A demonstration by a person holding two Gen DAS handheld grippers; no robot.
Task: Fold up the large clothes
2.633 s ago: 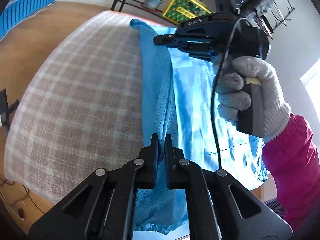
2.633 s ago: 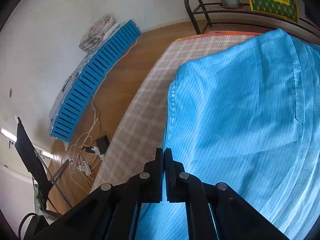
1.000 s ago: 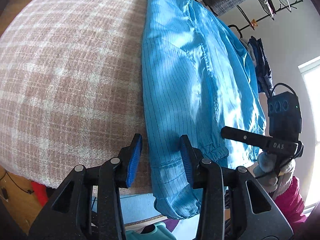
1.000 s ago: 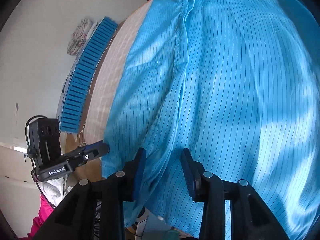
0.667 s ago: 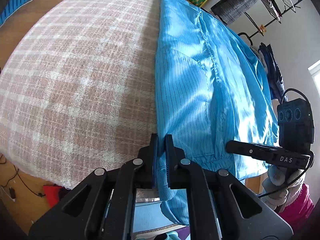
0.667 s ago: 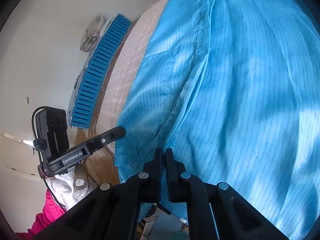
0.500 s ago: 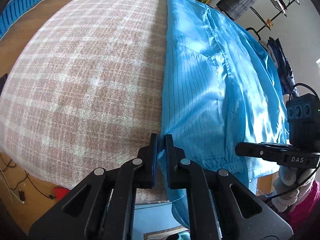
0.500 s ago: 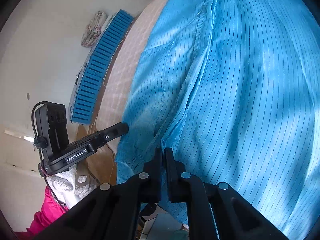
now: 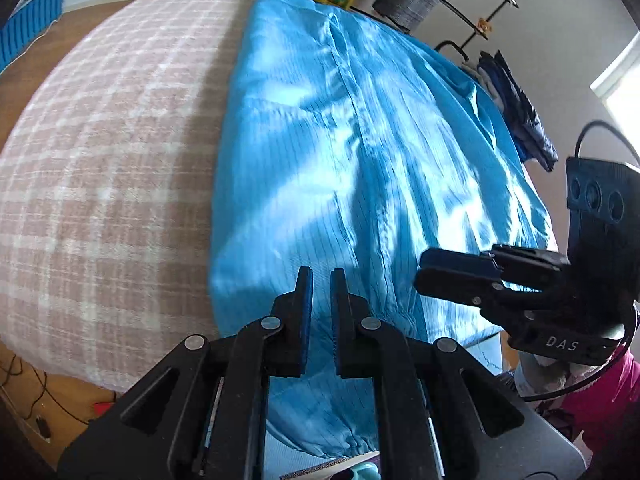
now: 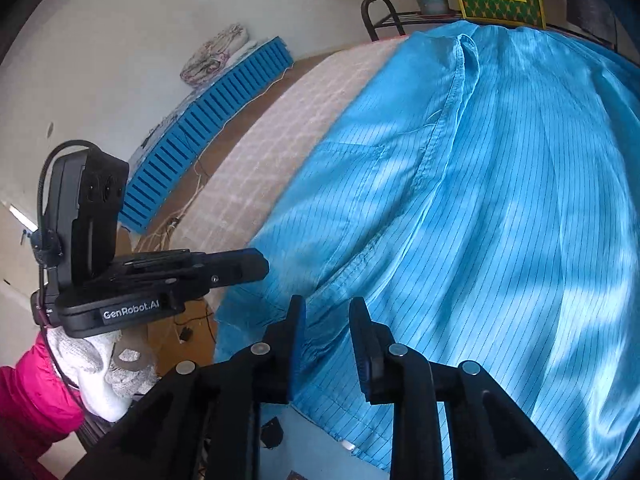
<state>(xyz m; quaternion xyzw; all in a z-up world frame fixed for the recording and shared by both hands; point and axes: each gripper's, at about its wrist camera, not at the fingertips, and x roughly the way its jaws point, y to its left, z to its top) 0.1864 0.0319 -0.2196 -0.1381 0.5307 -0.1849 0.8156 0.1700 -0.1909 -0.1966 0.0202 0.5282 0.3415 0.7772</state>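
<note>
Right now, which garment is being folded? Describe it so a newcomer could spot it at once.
Start at the large bed covered in a pink-and-white checked blanket. Spread along its right side, with the near end hanging over the edge, lies the shiny bright-blue garment with thin dark pinstripes. Unlike the dark clothes hanging on the rack behind, it is light, glossy and laid flat.

Changes noted: right gripper (image 10: 326,332), clamped on the blue garment's (image 10: 500,208) near edge half a second ago, jaws now opening, fabric loose between them. Left gripper (image 9: 321,294), open a second ago, since closed to a narrow gap over the hem. Both drawn back and up.
</note>
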